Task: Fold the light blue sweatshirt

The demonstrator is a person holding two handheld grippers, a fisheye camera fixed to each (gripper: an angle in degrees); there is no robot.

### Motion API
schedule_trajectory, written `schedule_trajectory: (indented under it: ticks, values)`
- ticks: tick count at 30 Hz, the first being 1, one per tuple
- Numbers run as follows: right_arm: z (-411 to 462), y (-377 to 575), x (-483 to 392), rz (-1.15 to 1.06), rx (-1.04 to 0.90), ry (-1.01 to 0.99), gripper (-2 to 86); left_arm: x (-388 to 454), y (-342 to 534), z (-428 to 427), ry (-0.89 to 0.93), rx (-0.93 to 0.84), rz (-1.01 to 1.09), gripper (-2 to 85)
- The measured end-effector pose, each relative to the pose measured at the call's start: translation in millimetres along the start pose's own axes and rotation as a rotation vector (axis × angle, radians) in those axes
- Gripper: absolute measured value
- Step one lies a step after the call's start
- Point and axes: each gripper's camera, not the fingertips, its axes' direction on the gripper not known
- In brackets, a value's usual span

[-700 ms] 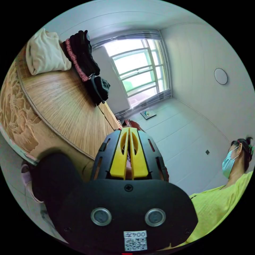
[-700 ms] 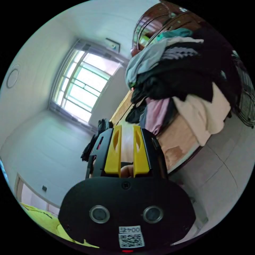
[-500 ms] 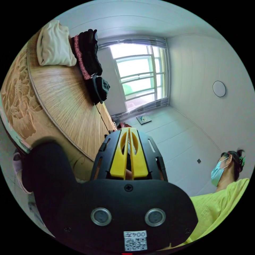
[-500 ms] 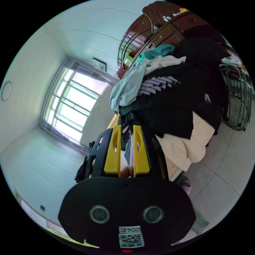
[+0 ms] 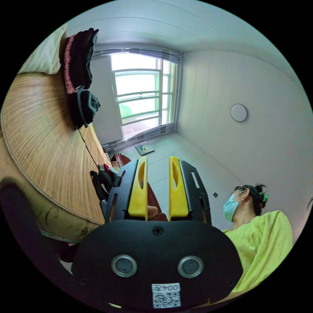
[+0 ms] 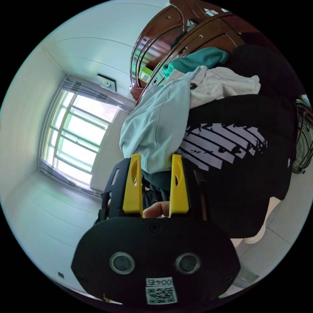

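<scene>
The light blue knit sweatshirt [image 6: 156,130] is seen directly ahead of the open right hand-held gripper [image 6: 156,182], its hem between the jaws. The left hand-held gripper [image 5: 157,187], also open, is judged farther off.

My left tongs [image 5: 158,163] and right tongs [image 6: 156,161] both have yellow jaws on black bodies. The sweatshirt [image 6: 156,125] is pale blue, heaped with a black garment [image 6: 234,153] printed with broken white stripes, a teal piece [image 6: 199,58] and an off-white one [image 6: 225,84]. The cabinet [image 6: 182,29] is dark reddish brown. The mat [image 5: 42,137] is tan straw, finely striped. My top [image 5: 260,241] is yellow-green.
</scene>
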Motion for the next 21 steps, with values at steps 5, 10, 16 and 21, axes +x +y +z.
schedule_trajectory:
  ticks: [5, 10, 16, 21]
  values:
    - [12.5, -6.9, -40.6, -0.113, -0.006, 0.161, 2.0, 12.0, 2.1, 30.0, 0.071, -0.048, 0.073, 8.7]
    - [-15.7, 9.6, -123.7, -0.433, -0.061, -0.122, -0.3, 8.5, 5.3, 39.4, 0.124, -0.151, 0.107, 2.8]
    - [-38.1, 141.1, -268.8, -0.980, -0.326, -0.323, -0.4, 21.4, 12.7, 50.6, 0.109, -0.213, 0.172, 0.4]
    - [-0.8, 326.2, -285.1, -1.047, -0.726, -0.532, 2.1, 5.5, 17.3, 51.9, 0.184, -0.204, 0.102, 0.3]
